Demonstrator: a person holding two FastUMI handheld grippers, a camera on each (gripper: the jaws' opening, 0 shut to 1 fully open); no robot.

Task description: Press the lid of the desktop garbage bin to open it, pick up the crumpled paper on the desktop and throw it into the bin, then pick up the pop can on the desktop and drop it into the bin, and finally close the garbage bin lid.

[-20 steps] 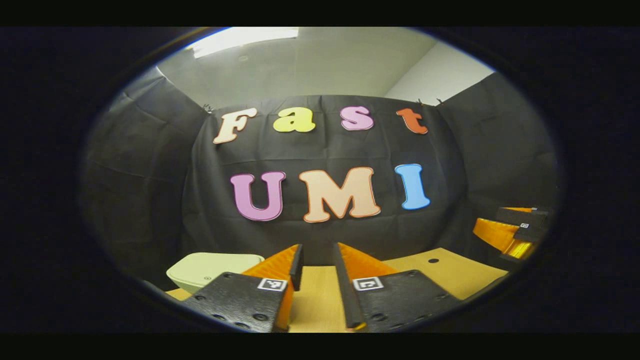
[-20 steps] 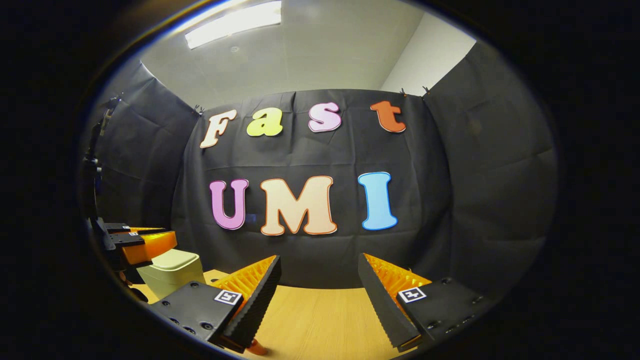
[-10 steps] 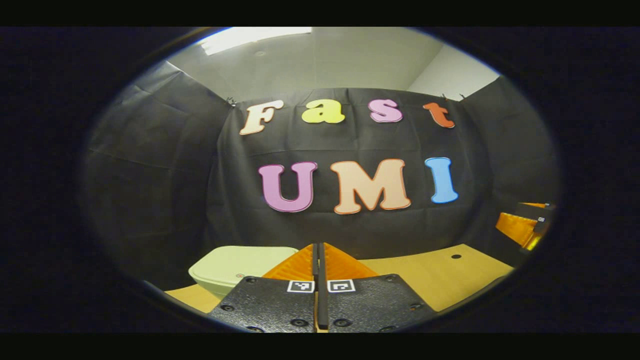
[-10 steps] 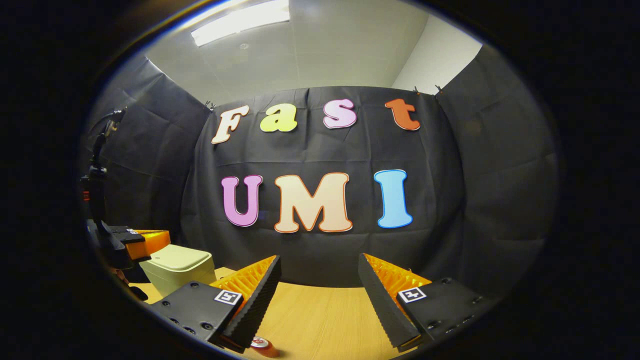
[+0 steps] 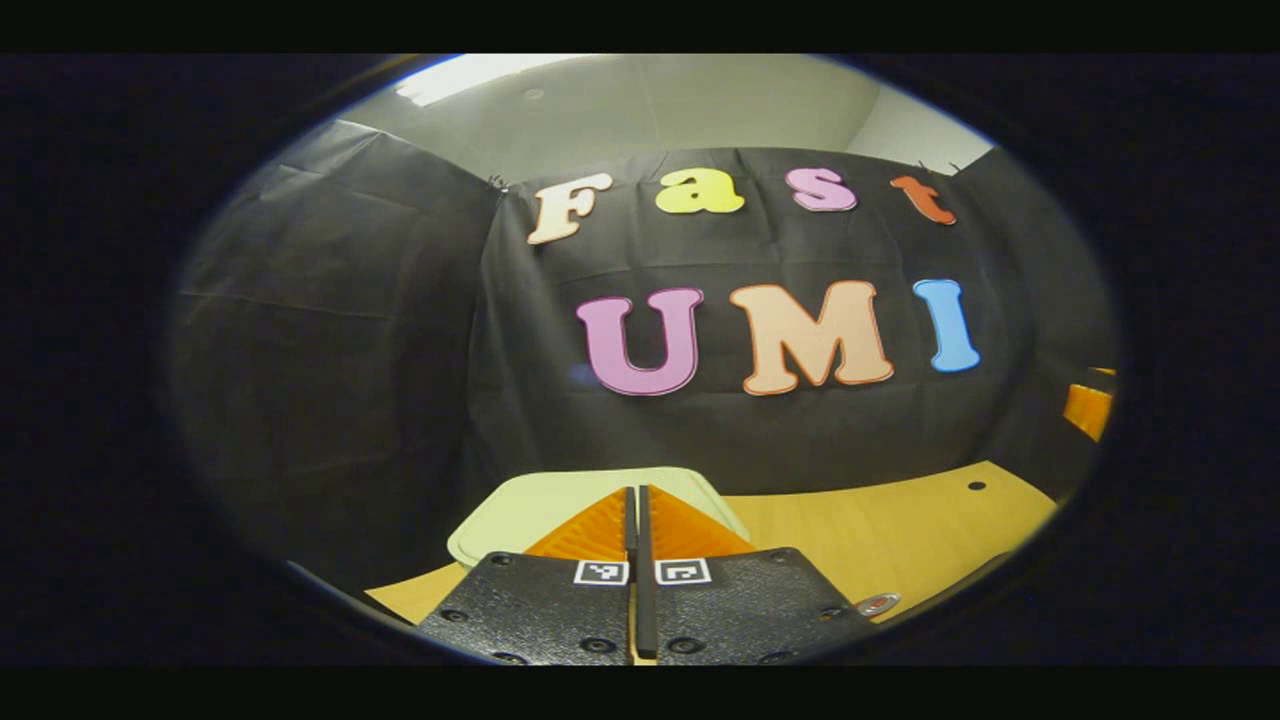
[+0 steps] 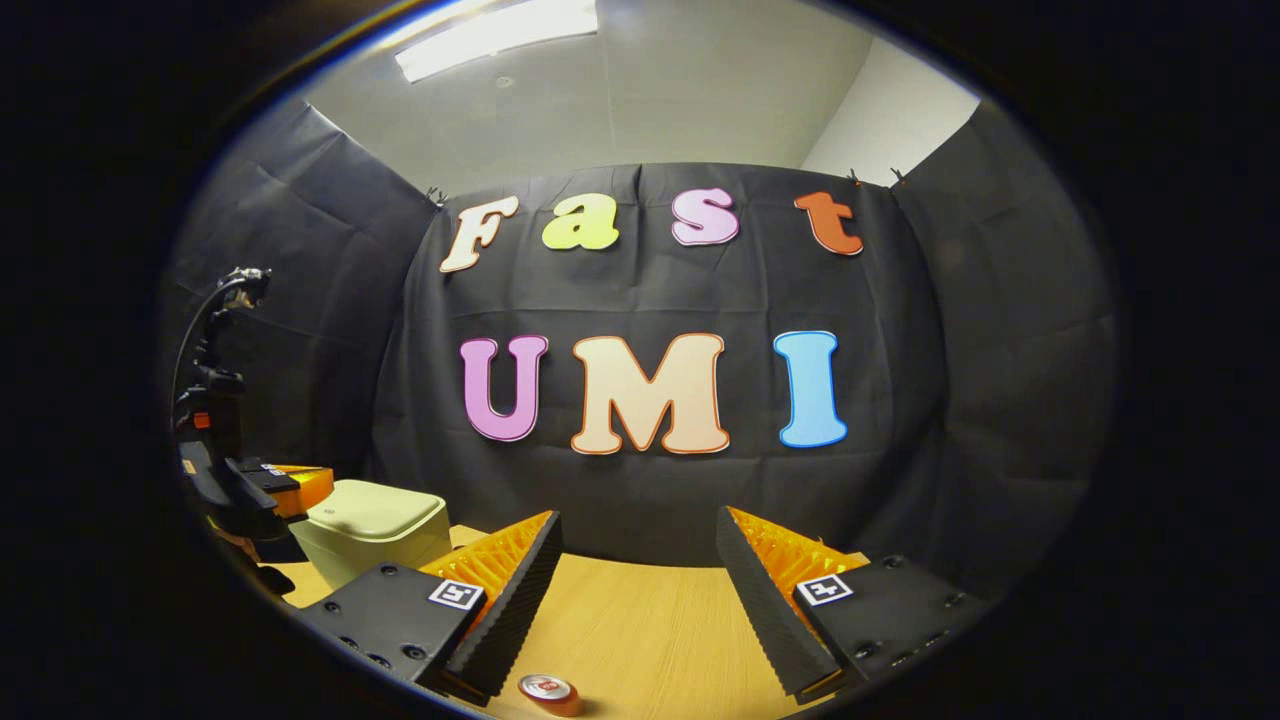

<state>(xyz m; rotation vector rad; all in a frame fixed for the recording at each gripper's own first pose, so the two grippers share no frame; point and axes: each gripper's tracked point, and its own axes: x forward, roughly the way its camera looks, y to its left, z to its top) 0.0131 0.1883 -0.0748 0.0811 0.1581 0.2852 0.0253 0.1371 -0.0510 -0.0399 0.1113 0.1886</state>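
1. In the left gripper view, the left gripper (image 5: 636, 500) has its fingers clenched together, pads meeting edge to edge with nothing between them.
2. Its tips sit over the near part of the bin (image 5: 520, 510), whose pale green lid lies flat and closed; whether the tips touch the lid cannot be told.
3. Right of the bin, the can (image 5: 878, 604) peeps out at the lower edge of that view, only its red-and-silver top showing on the table (image 5: 900, 520).
4. Farther right of the bin, at the rim of that view, a small part of the right gripper (image 5: 1088, 410) shows.
5. In the right gripper view, the right gripper (image 6: 638, 530) hangs released above the table (image 6: 640, 620), fingers spread wide with bare wood between them.
6. The can (image 6: 547, 689) stands upright on the table below the near finger, well to the right of the bin.
7. The bin (image 6: 372, 530) stands far to the left in that view, lid down.
8. Just left of the bin, the left gripper (image 6: 290, 485) reaches in at lid height; a cable (image 6: 205, 310) arcs up behind it.
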